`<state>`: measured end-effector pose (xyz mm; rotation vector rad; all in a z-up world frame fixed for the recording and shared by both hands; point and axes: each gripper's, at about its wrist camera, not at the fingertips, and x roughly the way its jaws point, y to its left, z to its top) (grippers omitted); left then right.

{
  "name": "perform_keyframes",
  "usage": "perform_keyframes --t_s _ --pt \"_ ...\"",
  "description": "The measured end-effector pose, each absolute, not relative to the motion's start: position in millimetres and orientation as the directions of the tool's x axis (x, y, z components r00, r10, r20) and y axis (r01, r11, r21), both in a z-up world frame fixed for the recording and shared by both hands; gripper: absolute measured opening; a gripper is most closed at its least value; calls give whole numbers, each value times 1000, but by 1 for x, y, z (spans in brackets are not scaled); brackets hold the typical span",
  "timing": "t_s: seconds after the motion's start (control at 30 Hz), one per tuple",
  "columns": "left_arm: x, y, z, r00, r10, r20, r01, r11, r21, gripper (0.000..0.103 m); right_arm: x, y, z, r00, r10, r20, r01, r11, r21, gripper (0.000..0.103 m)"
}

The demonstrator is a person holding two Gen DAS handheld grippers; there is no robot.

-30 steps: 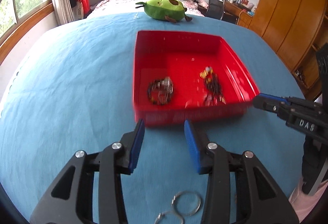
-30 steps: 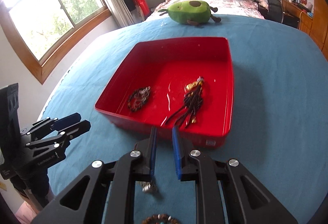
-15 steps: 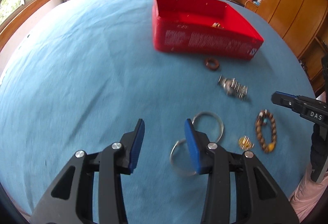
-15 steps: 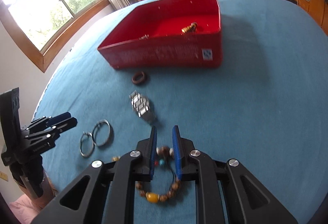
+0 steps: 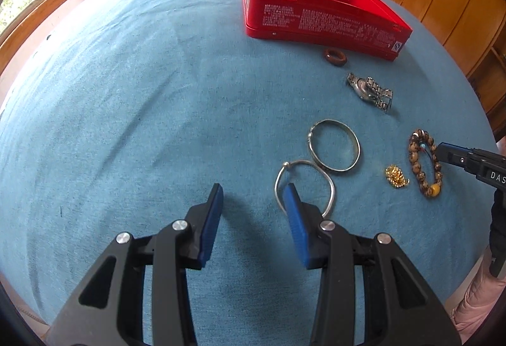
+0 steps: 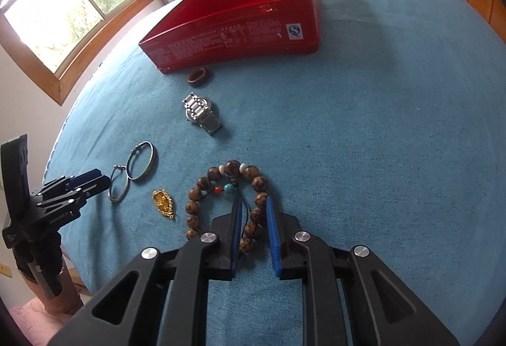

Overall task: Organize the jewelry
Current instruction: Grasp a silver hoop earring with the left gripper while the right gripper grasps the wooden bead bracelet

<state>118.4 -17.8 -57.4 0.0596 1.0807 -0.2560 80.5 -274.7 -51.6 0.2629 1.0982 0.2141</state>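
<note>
Down at the bottom of both wrist views: left gripper (image 5: 253,197) fingers spread over bare blue bench (image 5: 126,93), thin silver bangle (image 5: 303,184) beside its right finger. Right gripper (image 6: 253,203) fingers narrowly parted, straddling the bead bracelet (image 6: 227,184), whether they pinch it, can't tell. Red tin (image 6: 240,26) sits upper centre.

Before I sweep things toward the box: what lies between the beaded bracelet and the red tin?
The metal watch and a brown ring, with bare blue cloth around them, in the right wrist view.
</note>
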Motion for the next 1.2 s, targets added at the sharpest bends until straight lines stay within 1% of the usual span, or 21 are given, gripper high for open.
perform_keyframes --t_s 0.5,0.7,0.83,0.87,0.9,0.93,0.97,1.07,1.2 --pt "123 -25 -60 454 -152 -878 243 969 -42 40 80 -276 -56 438 289 -851 -37 952 304 17" --pt "128 -32 -62 442 -164 -882 275 961 -41 43 80 -268 -56 445 262 -857 -47 962 270 17" --pt "130 -38 -63 438 -176 -882 305 952 -38 42 82 -263 -56 446 255 -858 -61 965 255 17" --pt "130 -40 -63 441 -171 -881 308 951 -30 40 82 -262 -56 446 254 -859 -62 966 253 17" --pt "129 -41 -63 441 -174 -880 315 949 -29 32 83 -261 -56 446 251 -859 -64 966 249 17" --pt "128 -45 -63 438 -187 -880 333 942 -34 27 83 -260 -56 447 249 -860 -65 967 246 17" --pt "129 -48 -63 435 -195 -879 343 939 -39 18 83 -258 -56 448 243 -860 -66 969 239 15" --pt "128 -52 -64 439 -197 -876 343 938 -39 3 83 -257 -56 450 244 -859 -66 969 240 12" --pt "129 -47 -64 446 -228 -866 323 943 -82 2 80 -261 -53 458 281 -843 -75 958 278 11"
